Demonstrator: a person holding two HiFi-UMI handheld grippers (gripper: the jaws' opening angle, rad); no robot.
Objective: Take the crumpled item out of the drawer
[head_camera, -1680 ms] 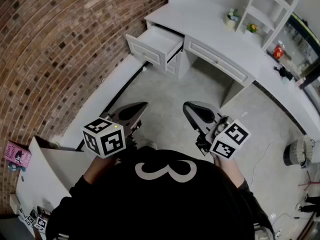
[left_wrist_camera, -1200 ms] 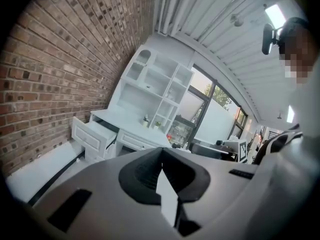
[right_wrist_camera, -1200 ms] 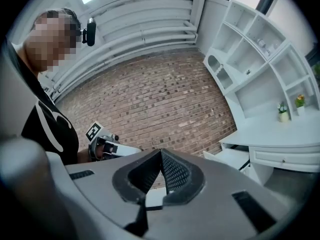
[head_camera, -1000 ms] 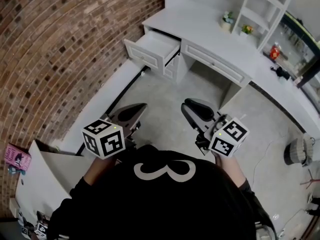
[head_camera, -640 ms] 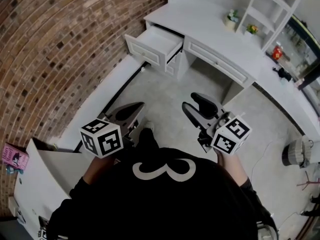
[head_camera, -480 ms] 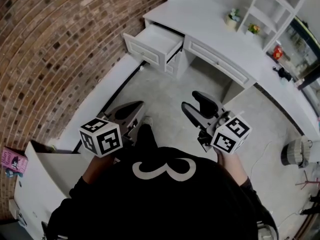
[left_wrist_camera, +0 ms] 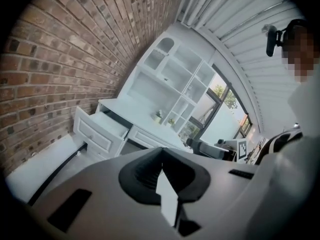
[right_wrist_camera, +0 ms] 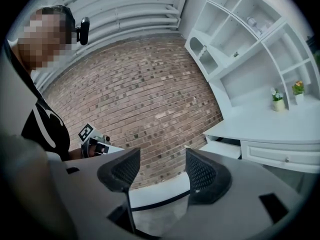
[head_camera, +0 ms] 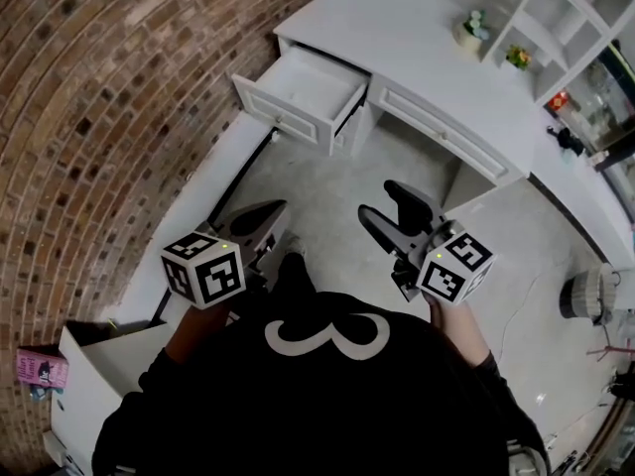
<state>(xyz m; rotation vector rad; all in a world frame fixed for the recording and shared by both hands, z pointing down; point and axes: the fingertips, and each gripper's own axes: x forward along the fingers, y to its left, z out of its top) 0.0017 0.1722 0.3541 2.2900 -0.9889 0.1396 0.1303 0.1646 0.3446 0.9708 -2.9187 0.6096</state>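
The white desk [head_camera: 437,58] has one drawer [head_camera: 303,92] pulled open at its left end, beside the brick wall; what I see of its inside is plain white, and no crumpled item shows. Both grippers hang over the grey floor, well short of the drawer. My left gripper [head_camera: 260,218] is shut with nothing in it, its pads meeting in the left gripper view [left_wrist_camera: 161,159], where the drawer [left_wrist_camera: 102,129] lies ahead. My right gripper [head_camera: 390,210] has its jaws opening, spread wide with nothing between them [right_wrist_camera: 161,160].
A brick wall [head_camera: 109,117] with a white ledge [head_camera: 198,216] runs along the left. White shelves [head_camera: 556,28] with small potted plants [head_camera: 471,30] stand behind the desk. A white box [head_camera: 89,385] is at lower left, a small fan [head_camera: 585,296] on the floor at right.
My right gripper's jaws have gone from shut to wide apart. The left gripper stays shut. The view has shifted a little and a shoe now shows between the grippers.
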